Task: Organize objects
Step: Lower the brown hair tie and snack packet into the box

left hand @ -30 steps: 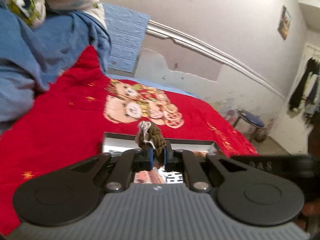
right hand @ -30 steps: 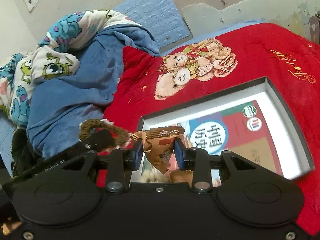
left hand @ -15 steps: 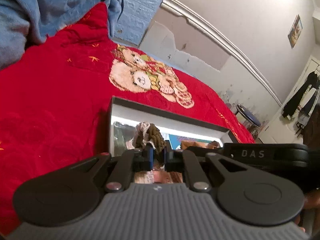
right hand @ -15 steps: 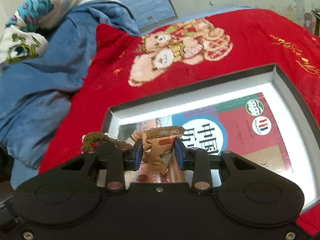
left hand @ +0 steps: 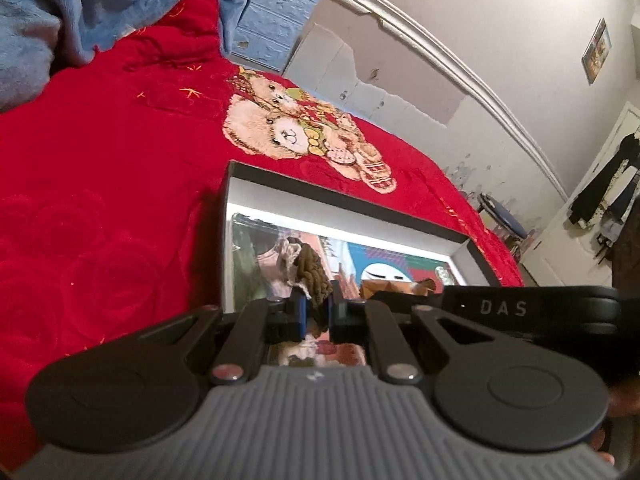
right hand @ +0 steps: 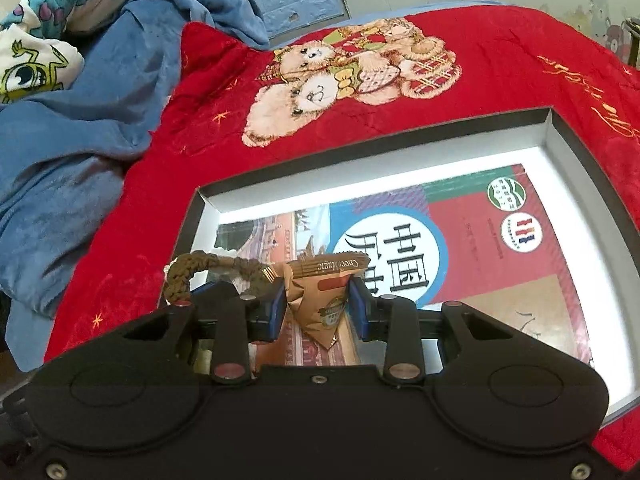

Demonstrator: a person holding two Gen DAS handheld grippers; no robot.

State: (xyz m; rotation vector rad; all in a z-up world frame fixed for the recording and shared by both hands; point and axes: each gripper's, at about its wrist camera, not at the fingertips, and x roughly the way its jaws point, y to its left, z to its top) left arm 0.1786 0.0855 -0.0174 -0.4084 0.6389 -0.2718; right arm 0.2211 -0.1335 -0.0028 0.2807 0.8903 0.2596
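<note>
My left gripper (left hand: 316, 314) is shut on a brown braided cord loop (left hand: 310, 270) with a pale tuft, held over the near left corner of a shallow dark-rimmed box (left hand: 340, 200). My right gripper (right hand: 318, 306) is shut on a small gold-brown chocolate packet (right hand: 322, 296), hanging above the same box (right hand: 560, 120). A book with a red, blue and white cover (right hand: 460, 248) lies flat inside the box. In the right wrist view the braided cord (right hand: 192, 272) shows just left of the right gripper. The right gripper's arm (left hand: 520, 308) crosses the left wrist view at right.
The box rests on a red blanket with a teddy-bear picture (right hand: 344, 76). Crumpled blue and cartoon-print bedding (right hand: 60, 92) is heaped at the left. A peeling wall (left hand: 440, 60), a blue stool (left hand: 502, 216) and hanging clothes (left hand: 604, 196) stand beyond the bed.
Both grippers have come down and forward over the box, each keeping its hold. The bedding has slid out toward the left edge of both views.
</note>
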